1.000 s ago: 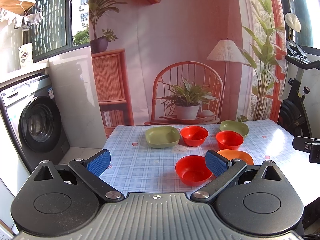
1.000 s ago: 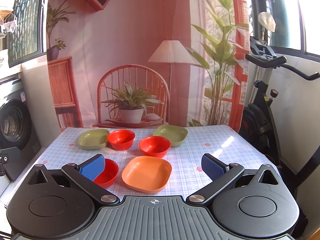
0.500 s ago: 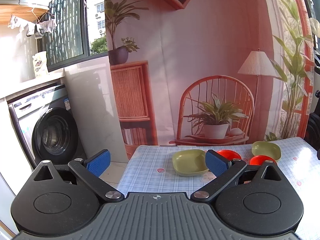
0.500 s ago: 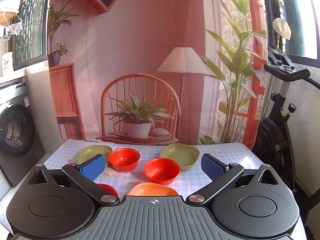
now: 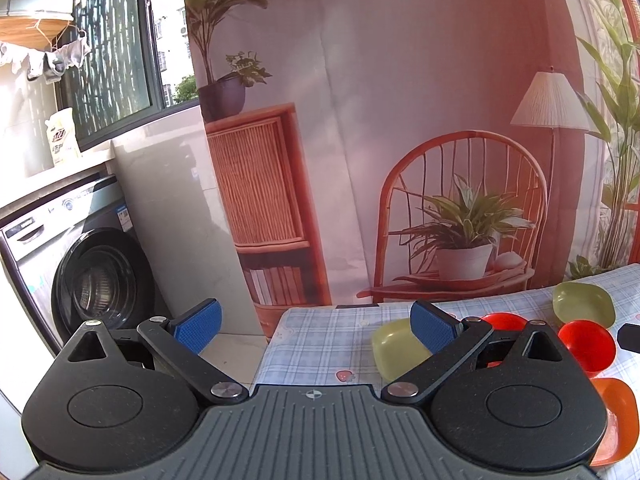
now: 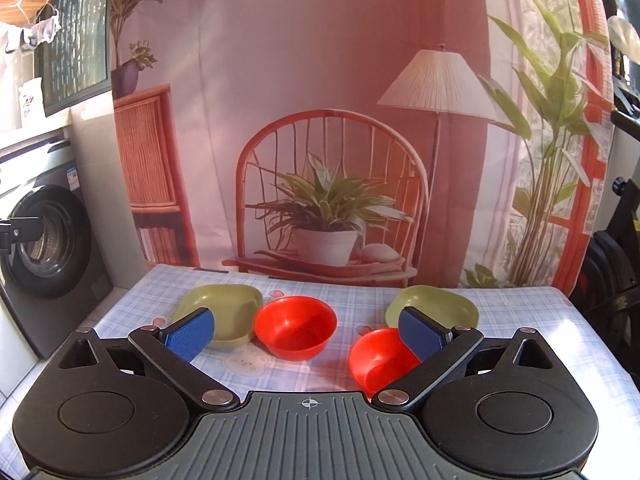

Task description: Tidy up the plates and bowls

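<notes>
Both grippers, left (image 5: 316, 326) and right (image 6: 306, 330), have swung leftward over the surface (image 6: 520, 312); jaws stay apart, empty.

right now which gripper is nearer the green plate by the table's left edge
Left. The left gripper hangs over the table's left edge with the green plate at its right finger; the right gripper sits further right, over the red bowls.

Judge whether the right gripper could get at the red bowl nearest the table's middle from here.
Probably yes: the right gripper is open and empty, and the red bowl sits straight ahead between its fingers, nothing lying between them.
</notes>
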`<action>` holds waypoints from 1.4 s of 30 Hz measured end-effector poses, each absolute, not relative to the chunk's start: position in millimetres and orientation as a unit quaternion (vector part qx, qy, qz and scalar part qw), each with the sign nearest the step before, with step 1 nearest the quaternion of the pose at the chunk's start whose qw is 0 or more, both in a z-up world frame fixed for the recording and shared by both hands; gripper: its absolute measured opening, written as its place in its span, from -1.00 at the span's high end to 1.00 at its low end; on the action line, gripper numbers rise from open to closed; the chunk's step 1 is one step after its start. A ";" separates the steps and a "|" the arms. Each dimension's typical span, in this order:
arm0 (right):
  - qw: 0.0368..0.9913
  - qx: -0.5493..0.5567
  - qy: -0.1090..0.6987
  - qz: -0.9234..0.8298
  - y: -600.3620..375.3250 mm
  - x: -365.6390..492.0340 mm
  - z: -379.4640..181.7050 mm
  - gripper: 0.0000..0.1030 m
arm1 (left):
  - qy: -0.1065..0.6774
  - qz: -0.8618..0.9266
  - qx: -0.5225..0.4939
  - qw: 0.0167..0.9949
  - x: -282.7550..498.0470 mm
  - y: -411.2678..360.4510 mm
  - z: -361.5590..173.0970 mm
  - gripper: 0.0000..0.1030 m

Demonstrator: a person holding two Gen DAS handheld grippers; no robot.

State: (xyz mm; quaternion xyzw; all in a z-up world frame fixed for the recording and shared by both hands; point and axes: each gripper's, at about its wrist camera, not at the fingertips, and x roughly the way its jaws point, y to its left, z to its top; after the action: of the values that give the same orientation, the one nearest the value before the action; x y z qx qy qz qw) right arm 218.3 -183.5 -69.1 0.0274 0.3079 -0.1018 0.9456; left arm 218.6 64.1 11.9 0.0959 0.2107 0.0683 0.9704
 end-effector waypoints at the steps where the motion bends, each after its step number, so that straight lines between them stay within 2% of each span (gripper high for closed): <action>1: 0.945 0.023 0.310 -0.097 -181.8 228.5 -74.1 -0.89 | 0.215 0.067 0.094 0.970 227.9 66.8 7.9 -0.97; 9: 0.938 -0.007 0.341 -0.067 -181.7 303.2 -107.4 -0.75 | 0.260 0.043 0.055 0.963 306.8 87.1 -43.8 -0.94; 10: 0.936 -0.010 0.345 -0.065 -181.9 311.2 -111.6 -0.74 | 0.270 0.038 0.049 0.961 318.1 88.7 -54.7 -0.91; 12: 0.933 -0.010 0.355 -0.061 -182.7 326.0 -120.0 -0.70 | 0.292 0.032 0.042 0.955 335.7 90.8 -72.0 -0.71; 16: 0.927 -0.003 0.371 -0.057 -184.7 351.1 -135.6 -0.62 | 0.351 0.022 0.014 0.936 375.8 98.0 -116.8 -0.60; 18: 0.925 -0.002 0.377 -0.055 -185.3 360.5 -142.2 -0.58 | 0.368 0.017 0.003 0.930 386.7 100.2 -132.6 -0.48; 25: 0.915 -0.004 0.401 -0.044 -185.9 382.1 -162.2 -0.50 | 0.405 0.014 0.017 0.914 411.9 90.6 -168.7 -0.46; 28: 0.912 -0.006 0.408 -0.039 -186.0 385.4 -166.9 -0.49 | 0.414 0.005 0.012 0.910 415.5 89.3 -177.2 -0.20; 29: 0.911 -0.006 0.410 -0.038 -186.2 386.2 -168.1 -0.48 | 0.418 0.003 0.013 0.908 416.7 88.6 -180.5 0.02; 30: 0.910 -0.007 0.413 -0.037 -185.8 387.0 -169.8 -0.47 | 0.421 0.001 0.012 0.907 416.1 89.1 -182.5 0.16; 34: 0.906 -0.006 0.423 -0.033 -185.8 390.8 -174.7 -0.40 | 0.415 -0.003 0.010 0.910 410.1 92.4 -185.3 0.46; 38: 0.899 -0.005 0.437 -0.024 -183.2 396.0 -181.1 -0.24 | 0.415 0.001 0.000 0.910 406.4 98.9 -188.6 0.51; 42: 0.893 -0.013 0.450 -0.014 -177.0 404.1 -187.4 -0.17 | 0.413 -0.002 -0.002 0.911 405.0 102.9 -187.8 0.51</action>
State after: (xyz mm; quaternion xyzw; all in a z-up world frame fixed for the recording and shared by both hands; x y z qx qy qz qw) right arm 404.1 -177.0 -187.4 -0.0134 0.4500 -0.0137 0.8928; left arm 405.0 102.9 -187.8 -0.0022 0.4129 -0.0020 0.9108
